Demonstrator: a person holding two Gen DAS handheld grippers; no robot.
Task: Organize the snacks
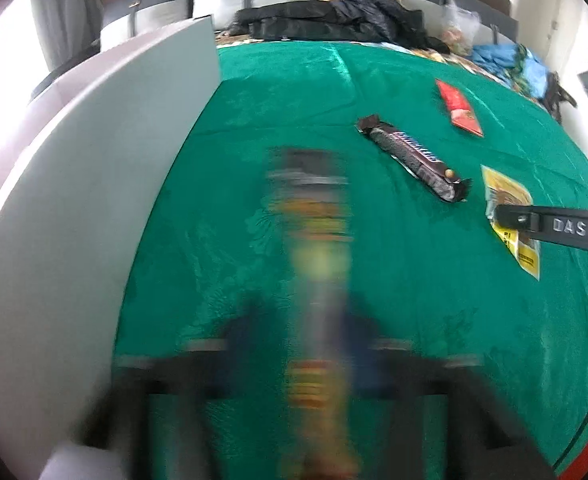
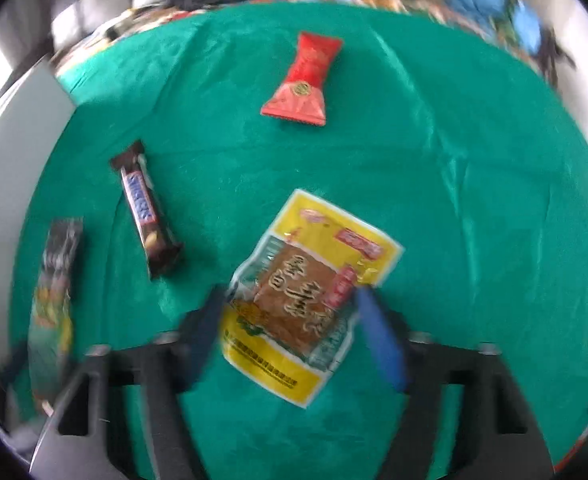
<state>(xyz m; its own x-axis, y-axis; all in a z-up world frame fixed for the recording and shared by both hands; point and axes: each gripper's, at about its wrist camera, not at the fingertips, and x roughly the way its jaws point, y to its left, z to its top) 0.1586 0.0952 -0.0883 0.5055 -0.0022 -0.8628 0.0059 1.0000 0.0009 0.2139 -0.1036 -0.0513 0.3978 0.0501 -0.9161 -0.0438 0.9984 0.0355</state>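
- Yellow pouch (image 2: 310, 300): flat on the green cloth, printed face up, set at a tilt.
- Snickers bar (image 2: 146, 210): brown wrapper, sealed, lying flat, left of the pouch and apart from it.
- Red packet (image 2: 302, 82): flared at one end, flat, at the far side, well apart from the rest.
- Long dark pack (image 2: 56, 300): blurred, yellow and orange print, left of the bar.

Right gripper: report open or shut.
Open. The right gripper has its fingers spread either side of the yellow packet on the green cloth.
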